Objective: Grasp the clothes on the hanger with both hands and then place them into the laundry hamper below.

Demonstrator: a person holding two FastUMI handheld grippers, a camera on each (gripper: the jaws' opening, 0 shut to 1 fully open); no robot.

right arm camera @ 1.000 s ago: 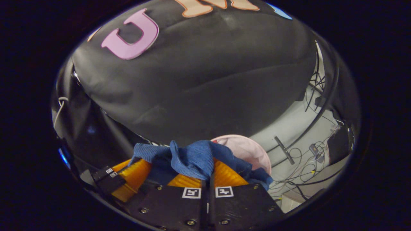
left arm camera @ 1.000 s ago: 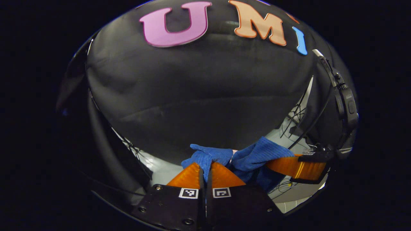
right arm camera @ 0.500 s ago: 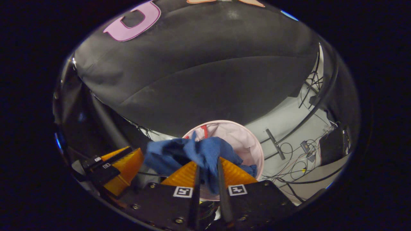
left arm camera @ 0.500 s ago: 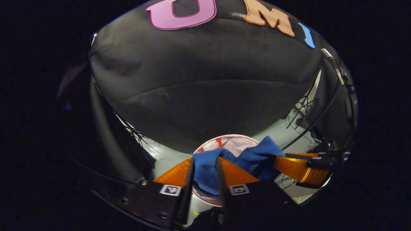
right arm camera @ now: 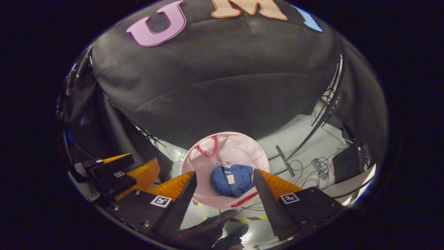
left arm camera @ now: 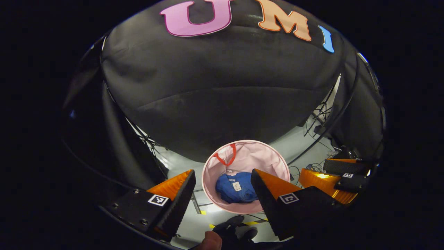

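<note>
Blue garment (left arm camera: 236,187) dropped into pink hamper (left arm camera: 274,158) — both hand-held grippers now spread.

Thin black wires (right arm camera: 314,165) are spread on the grey floor (right arm camera: 305,146), and a yellow-black tape strip (right arm camera: 248,219) is stuck there.

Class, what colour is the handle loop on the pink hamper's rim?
Red handle loop, clearest in the left gripper view.

The laundry hamper (left arm camera: 274,161) is pale pink with a red loop handle (left arm camera: 226,158) at its rim. Inside lies a deep blue garment (left arm camera: 236,189) bearing a small white tag (left arm camera: 237,186). Both grippers have orange ribbed fingers (right arm camera: 173,185) on black bodies with black-and-white square markers (right arm camera: 160,201). The floor (right arm camera: 305,146) is light grey, with yellow-and-black striped tape (right arm camera: 248,219).
</note>
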